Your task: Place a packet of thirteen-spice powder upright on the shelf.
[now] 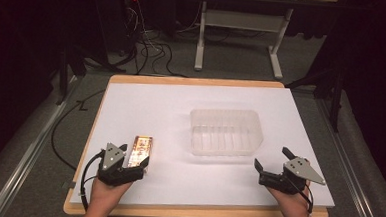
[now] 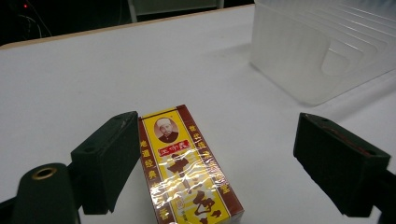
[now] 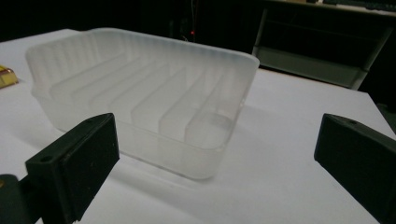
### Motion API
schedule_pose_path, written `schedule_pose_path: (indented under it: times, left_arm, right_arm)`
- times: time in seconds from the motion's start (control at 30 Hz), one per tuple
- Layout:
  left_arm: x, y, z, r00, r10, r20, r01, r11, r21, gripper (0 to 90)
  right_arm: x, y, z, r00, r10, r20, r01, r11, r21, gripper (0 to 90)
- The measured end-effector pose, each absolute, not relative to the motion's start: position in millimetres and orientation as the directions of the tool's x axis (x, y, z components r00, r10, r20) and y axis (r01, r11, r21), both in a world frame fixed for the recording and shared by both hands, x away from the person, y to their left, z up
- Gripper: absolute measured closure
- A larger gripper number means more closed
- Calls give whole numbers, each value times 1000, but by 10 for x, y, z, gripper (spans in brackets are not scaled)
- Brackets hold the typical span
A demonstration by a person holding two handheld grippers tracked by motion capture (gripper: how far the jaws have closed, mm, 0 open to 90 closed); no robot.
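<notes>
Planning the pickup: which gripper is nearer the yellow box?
Left. The left gripper has its open jaws around the yellow box; the right gripper is across the table, beyond the clear plastic tray.

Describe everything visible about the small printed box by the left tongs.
The box is a slim rectangular carton, yellow on its face with dark red-brown borders, a small portrait near the far end and red and yellow printed characters. Glossy clear film wraps it. It lies flat on the white table cover, sealed as far as shows, left of the translucent plastic tray. The left tongs stand open around it: one jaw lies right beside its long edge, contact unclear, the other well clear.
</notes>
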State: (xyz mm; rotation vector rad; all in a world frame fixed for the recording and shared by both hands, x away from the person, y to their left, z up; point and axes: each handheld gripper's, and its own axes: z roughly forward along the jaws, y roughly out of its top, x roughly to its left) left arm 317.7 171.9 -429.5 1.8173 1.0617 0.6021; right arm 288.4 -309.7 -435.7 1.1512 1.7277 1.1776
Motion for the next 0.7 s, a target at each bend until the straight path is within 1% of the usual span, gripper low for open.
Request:
schedule_pose_path:
  times: [0.1,0.3,0.43,0.47,0.57,0.67,0.7]
  left_arm:
    - [3209,1709,-4317,506,862,-36,425,-213,880,157]
    - [3225,1682,-4331,506,862,-36,431,-217,876,174]
    - [3218,1684,-4335,502,864,-32,436,-220,873,219]
    - [3217,1693,-4331,499,866,-36,437,-215,873,240]
    - [3221,1727,-4315,485,873,-44,437,-199,877,354]
    - [3250,1756,-4327,466,884,-47,449,-190,873,502]
    - [3265,1767,-4336,466,884,-47,453,-192,871,568]
  right_arm:
    - [2919,-3156,-4411,-312,947,-72,299,170,939,1]
    - [2898,-3197,-4398,-314,946,-76,285,170,943,2]
    - [2898,-3199,-4400,-321,944,-76,284,172,943,7]
    - [2902,-3201,-4401,-323,943,-74,286,172,943,8]
    - [2910,-3198,-4408,-326,942,-75,293,177,940,14]
    - [2912,-3193,-4415,-330,941,-71,298,176,938,27]
    - [2916,-3197,-4417,-332,940,-77,298,182,937,32]
